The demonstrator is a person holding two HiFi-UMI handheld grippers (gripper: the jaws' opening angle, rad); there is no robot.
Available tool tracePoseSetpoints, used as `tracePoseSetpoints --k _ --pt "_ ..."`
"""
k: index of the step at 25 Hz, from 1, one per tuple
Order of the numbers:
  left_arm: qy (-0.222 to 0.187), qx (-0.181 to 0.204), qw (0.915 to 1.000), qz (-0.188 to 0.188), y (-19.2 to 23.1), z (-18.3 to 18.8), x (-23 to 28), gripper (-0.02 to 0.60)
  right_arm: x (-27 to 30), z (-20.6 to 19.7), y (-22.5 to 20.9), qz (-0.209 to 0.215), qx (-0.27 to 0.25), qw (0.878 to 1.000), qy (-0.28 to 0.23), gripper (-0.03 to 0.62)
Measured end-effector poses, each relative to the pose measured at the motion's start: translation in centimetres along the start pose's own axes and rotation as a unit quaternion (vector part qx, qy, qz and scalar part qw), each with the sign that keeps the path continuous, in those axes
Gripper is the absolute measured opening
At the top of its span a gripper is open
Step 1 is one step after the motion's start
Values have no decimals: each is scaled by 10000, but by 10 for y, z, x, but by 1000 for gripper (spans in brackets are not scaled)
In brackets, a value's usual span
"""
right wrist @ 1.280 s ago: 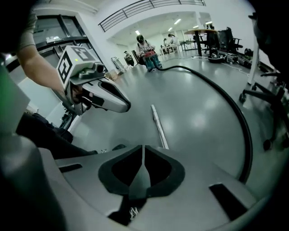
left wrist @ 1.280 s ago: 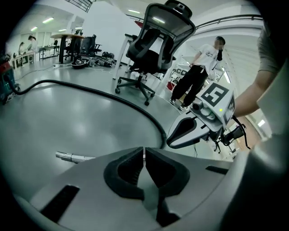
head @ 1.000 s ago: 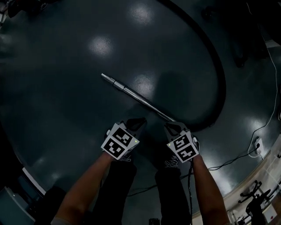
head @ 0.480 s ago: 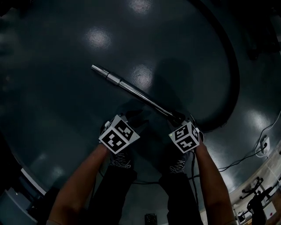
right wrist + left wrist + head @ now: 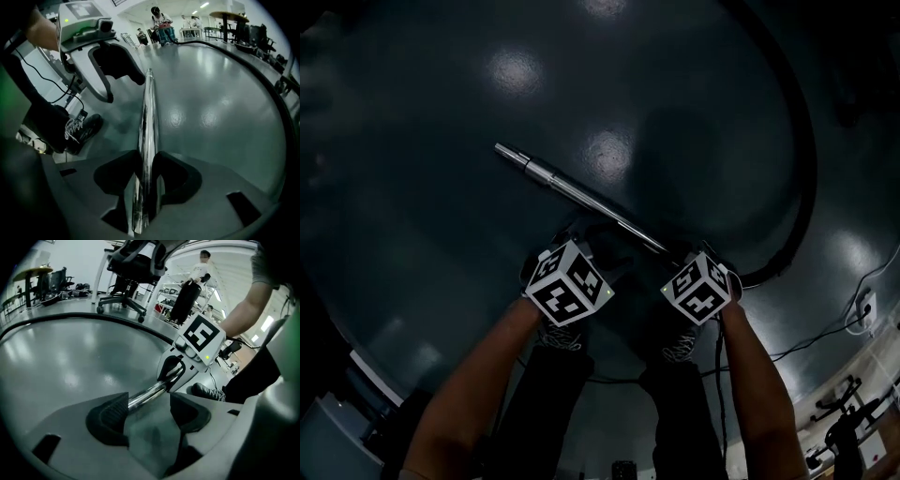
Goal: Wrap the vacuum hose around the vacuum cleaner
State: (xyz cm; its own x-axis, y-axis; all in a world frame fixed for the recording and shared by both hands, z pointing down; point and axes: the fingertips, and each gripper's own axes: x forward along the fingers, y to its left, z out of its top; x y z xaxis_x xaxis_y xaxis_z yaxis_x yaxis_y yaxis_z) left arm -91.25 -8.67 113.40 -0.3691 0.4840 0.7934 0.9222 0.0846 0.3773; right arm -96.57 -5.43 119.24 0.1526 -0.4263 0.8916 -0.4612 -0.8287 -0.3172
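Glossy dark floor (image 5: 441,187), black office chair (image 5: 133,268), white power strip (image 5: 853,307), distant round table (image 5: 226,15)

The jaws of the right claw (image 5: 147,161) have just been opening, a chrome tube (image 5: 148,117) between them along the glossy floor (image 5: 215,98); the left claw (image 5: 124,89) straddles its far end, jaws apart.

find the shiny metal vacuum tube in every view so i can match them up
Head view: the metal tube lies diagonally on the floor, from upper left of centre down to right of centre.
Left gripper view: low in the centre, running up and to the right.
Right gripper view: a bright, near-vertical bar down the middle.
Shared landmark: the black hose curves along the right in the head view and the right gripper view.
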Motion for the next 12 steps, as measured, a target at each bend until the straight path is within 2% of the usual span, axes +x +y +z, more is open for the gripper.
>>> tracePoseSetpoints --k 3,5,8,12 --pt "174 633 9977 -177 -14 17 -16 285 -27 17 24 507 179 9985 24 161" --pt "395 1109 9924 -362 -22 26 -28 287 -49 34 36 797 298 9964 19 161" --pt "783 1745 9784 -783 -46 41 -40 287 -90 49 43 1053 421 9935 28 161" --pt "1036 2270 9613 -1171 -76 60 -47 287 -139 57 42 1108 336 9925 399 160"
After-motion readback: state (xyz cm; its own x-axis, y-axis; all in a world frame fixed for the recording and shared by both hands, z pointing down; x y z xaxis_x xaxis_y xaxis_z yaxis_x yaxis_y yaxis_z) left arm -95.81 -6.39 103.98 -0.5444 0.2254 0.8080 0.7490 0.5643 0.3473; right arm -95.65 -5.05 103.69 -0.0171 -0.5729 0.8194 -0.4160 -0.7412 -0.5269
